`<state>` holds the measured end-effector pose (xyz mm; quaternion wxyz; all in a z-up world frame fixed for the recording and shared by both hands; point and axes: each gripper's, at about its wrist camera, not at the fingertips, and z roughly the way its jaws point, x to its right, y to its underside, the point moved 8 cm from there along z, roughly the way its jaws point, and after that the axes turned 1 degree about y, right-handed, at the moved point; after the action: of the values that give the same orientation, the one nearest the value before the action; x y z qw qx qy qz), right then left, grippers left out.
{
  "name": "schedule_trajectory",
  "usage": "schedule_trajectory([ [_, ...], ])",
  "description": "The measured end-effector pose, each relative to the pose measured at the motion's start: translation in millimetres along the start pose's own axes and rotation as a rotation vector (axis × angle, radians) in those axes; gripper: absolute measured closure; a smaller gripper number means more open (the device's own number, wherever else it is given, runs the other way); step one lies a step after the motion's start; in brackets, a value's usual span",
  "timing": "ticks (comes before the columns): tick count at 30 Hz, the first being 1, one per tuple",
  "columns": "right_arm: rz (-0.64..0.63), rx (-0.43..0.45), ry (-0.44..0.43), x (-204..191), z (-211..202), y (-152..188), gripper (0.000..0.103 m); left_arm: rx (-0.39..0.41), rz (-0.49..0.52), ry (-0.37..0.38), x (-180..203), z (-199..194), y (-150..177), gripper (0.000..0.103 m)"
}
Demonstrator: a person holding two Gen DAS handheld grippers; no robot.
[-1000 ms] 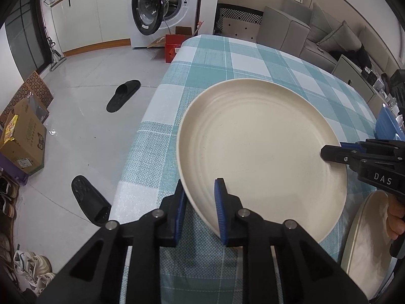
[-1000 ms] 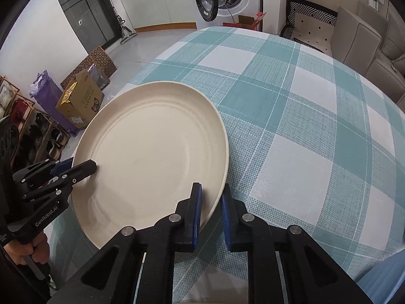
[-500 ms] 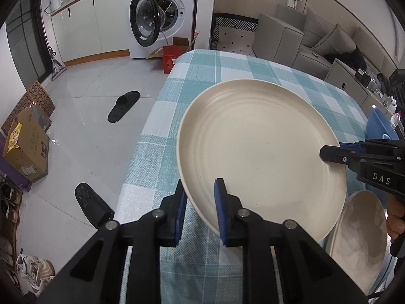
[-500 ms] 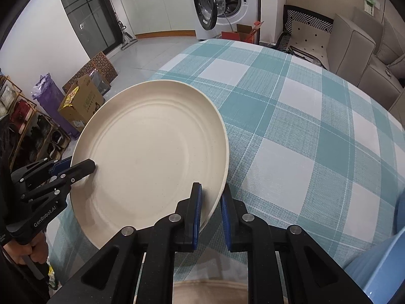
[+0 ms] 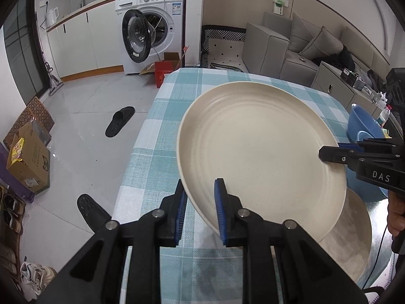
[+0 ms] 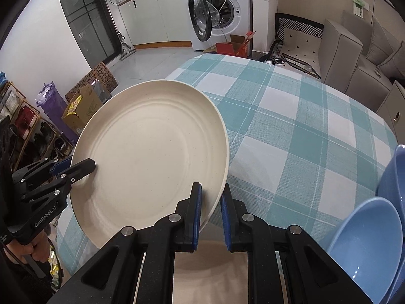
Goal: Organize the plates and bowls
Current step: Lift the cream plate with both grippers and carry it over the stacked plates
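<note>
A large cream plate (image 5: pixel 260 149) is held in the air above the checked table (image 5: pixel 167 131) by both grippers. My left gripper (image 5: pixel 200 202) is shut on its near rim; it also shows in the right wrist view (image 6: pixel 76 164) at the plate's left rim. My right gripper (image 6: pixel 211 202) is shut on the opposite rim of the plate (image 6: pixel 152 159); it also shows in the left wrist view (image 5: pixel 331 152). A second cream plate (image 5: pixel 351 233) lies on the table below, partly hidden. Blue bowls (image 6: pixel 367 243) stand at the right.
The table (image 6: pixel 291 126) carries a teal and white checked cloth. A blue bowl (image 5: pixel 362 124) sits near the table's right edge. Slippers (image 5: pixel 119 121) and cardboard boxes (image 5: pixel 27 162) lie on the floor to the left. A washing machine (image 5: pixel 152 38) and sofa (image 5: pixel 291 48) stand beyond.
Both grippers have lifted the plate higher and drawn it back towards the near edge. The second cream plate and the blue bowls have come into view beneath and beside it.
</note>
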<state>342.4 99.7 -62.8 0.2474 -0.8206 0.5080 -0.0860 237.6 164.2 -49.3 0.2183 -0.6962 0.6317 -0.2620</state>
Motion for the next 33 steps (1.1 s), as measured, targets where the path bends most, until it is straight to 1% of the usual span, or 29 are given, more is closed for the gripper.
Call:
schedule_trajectory([
  [6,0.005,0.022,0.011,6,-27,14,0.088,0.019,0.022,0.006,17,-17,3,0.083],
  [16,0.002,0.050,0.031,16,-64,49,0.088,0.040,0.059,0.021,45,-36,17,0.083],
  [24,0.005,0.052,0.045,23,-84,72,0.088,0.045,0.093,0.036,64,-47,27,0.083],
  [33,0.027,0.051,0.060,34,-97,97,0.088,0.041,0.118,0.059,83,-49,41,0.083],
])
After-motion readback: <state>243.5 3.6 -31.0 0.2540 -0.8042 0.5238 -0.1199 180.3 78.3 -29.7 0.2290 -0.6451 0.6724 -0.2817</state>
